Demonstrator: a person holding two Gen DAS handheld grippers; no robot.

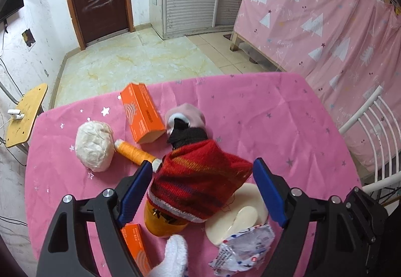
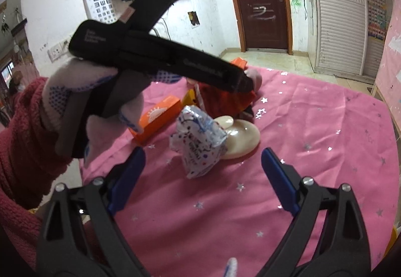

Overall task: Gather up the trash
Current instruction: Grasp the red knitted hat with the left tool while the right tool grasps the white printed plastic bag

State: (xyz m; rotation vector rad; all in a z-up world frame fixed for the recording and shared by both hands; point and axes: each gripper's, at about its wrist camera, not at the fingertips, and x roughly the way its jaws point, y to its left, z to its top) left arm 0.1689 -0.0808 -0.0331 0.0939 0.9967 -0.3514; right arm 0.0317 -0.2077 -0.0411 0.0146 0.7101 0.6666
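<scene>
I hold both claws spread wide and empty over a table draped in glossy pink cloth [image 2: 313,111] sprinkled with silver stars. My left gripper [image 1: 200,191] straddles a red knitted sock [image 1: 198,184] without touching it. My right gripper [image 2: 203,176] faces a crinkled printed plastic wrapper [image 2: 198,144] leaning on a smooth cream disc [image 2: 240,139], mid-table. Toward the far edge lie a crumpled white paper ball [image 1: 94,146], an orange thread spool [image 1: 135,152] and an orange carton [image 1: 141,114].
</scene>
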